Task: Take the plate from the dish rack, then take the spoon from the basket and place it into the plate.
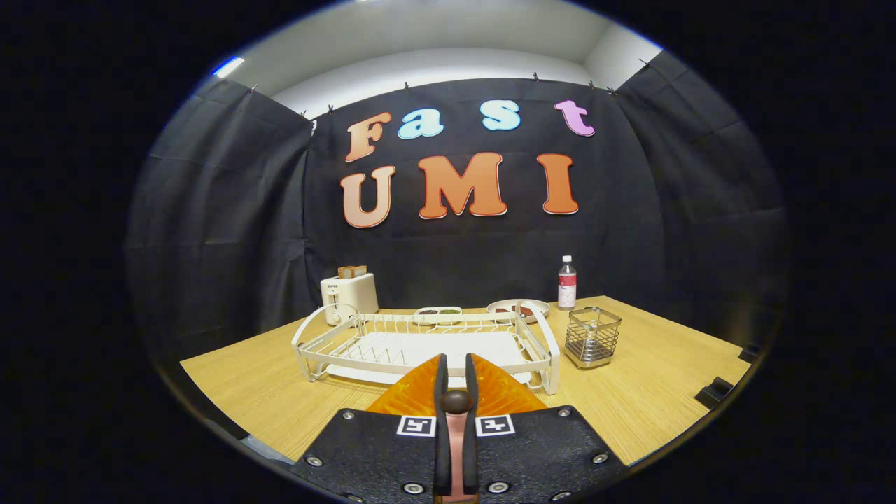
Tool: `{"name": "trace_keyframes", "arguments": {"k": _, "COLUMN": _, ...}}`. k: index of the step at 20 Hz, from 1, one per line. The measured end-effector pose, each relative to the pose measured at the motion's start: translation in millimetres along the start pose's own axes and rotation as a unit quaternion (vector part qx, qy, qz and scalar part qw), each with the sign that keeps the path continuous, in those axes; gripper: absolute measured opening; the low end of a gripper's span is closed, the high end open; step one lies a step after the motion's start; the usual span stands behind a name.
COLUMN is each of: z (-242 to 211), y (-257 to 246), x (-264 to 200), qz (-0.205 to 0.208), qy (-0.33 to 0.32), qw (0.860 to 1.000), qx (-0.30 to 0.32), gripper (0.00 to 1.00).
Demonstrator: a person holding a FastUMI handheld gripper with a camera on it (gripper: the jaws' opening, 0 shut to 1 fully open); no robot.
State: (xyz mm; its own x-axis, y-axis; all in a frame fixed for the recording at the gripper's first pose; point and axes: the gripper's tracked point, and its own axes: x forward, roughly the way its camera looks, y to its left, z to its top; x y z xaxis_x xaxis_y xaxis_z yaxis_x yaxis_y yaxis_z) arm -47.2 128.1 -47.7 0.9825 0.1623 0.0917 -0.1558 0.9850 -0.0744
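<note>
The jaws are clenching a spoon (456, 402): a slim pinkish stem is running up the narrow gap between them and is ending in a dark rounded tip. It is hard to tell whether that tip is the bowl or the butt of the handle, so which end is leading is only a guess.

The orange plate (413, 399) is lying on the wooden surface (665, 392) directly under and just ahead of the jaws, between them and the near rail of the white dish rack (540, 329). The rack is standing bare of dishes, and the wire basket (592, 337) just beside its right end is looking empty as well.

Judging by that, the plate and spoon pick-ups are looking finished, and the last step, setting the spoon into the plate, is the one going on.

The next move is calling for a short lowering until the spoon is nearly touching the plate, then a gentle release so that it is settling inside the rim rather than tipping over the edge toward the rack.
</note>
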Motion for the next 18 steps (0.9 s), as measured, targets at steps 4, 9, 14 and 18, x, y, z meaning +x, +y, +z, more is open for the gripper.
{"name": "trace_keyframes", "arguments": {"k": 4, "z": -19.8, "y": 7.5, "x": 8.6, "qz": 0.006, "qy": 0.003, "qw": 1.0, "qx": -0.014, "gripper": 0.06}}
{"name": "trace_keyframes", "arguments": {"k": 9, "z": -25.8, "y": 15.1, "x": 15.7, "qz": 0.011, "qy": 0.016, "qw": 0.999, "qx": -0.025, "gripper": 0.07}}
{"name": "trace_keyframes", "arguments": {"k": 14, "z": -47.6, "y": 17.4, "x": 13.1, "qz": 0.009, "qy": 0.074, "qw": 0.997, "qx": -0.035, "gripper": 0.15}}
{"name": "trace_keyframes", "arguments": {"k": 18, "z": -57.0, "y": 12.0, "x": 10.3, "qz": 0.009, "qy": 0.106, "qw": 0.994, "qx": -0.025, "gripper": 0.34}}
